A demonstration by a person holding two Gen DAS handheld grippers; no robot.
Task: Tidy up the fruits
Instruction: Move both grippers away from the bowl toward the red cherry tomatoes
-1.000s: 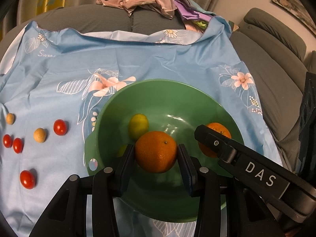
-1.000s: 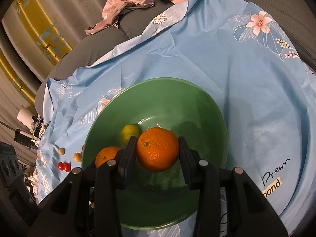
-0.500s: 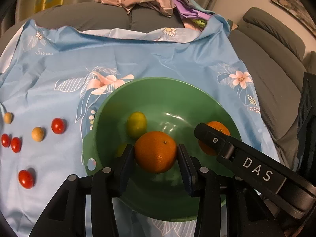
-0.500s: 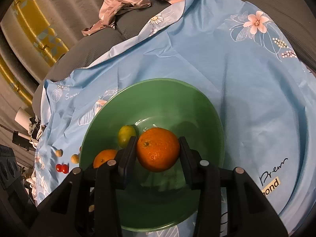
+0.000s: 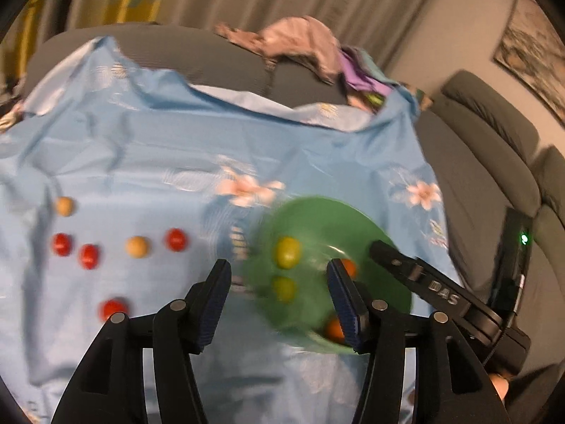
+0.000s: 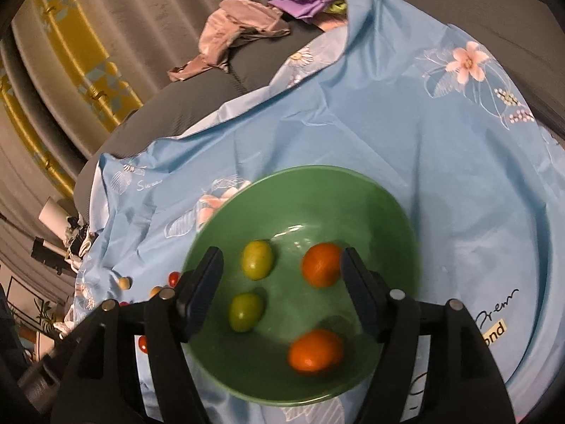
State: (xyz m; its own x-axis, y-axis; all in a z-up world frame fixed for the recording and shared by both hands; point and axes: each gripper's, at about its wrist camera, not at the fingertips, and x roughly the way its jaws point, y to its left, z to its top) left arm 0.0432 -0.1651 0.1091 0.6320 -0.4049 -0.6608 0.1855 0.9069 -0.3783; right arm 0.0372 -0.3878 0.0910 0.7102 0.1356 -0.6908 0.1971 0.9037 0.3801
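A green bowl (image 6: 385, 208) sits on a blue flowered cloth (image 6: 388, 106). It holds two oranges (image 6: 321, 264) (image 6: 315, 349) and two small green fruits (image 6: 257, 259) (image 6: 245, 311). My right gripper (image 6: 282, 291) is open and empty above the bowl. My left gripper (image 5: 279, 304) is open and empty, raised over the bowl's left rim (image 5: 317, 203). On the cloth to the left lie several red cherry tomatoes (image 5: 176, 239) and two tan round fruits (image 5: 137, 246) (image 5: 64, 206). The left wrist view is blurred.
A pile of clothes (image 5: 300, 46) lies on the grey sofa back beyond the cloth. Grey sofa cushions (image 5: 494, 162) are at the right. The right gripper's body (image 5: 441, 293) reaches in over the bowl's right side. Curtains hang behind.
Both grippers have opened and let go of their oranges, which now lie in the bowl. The left gripper has pulled up and to the left; the right has lifted slightly.
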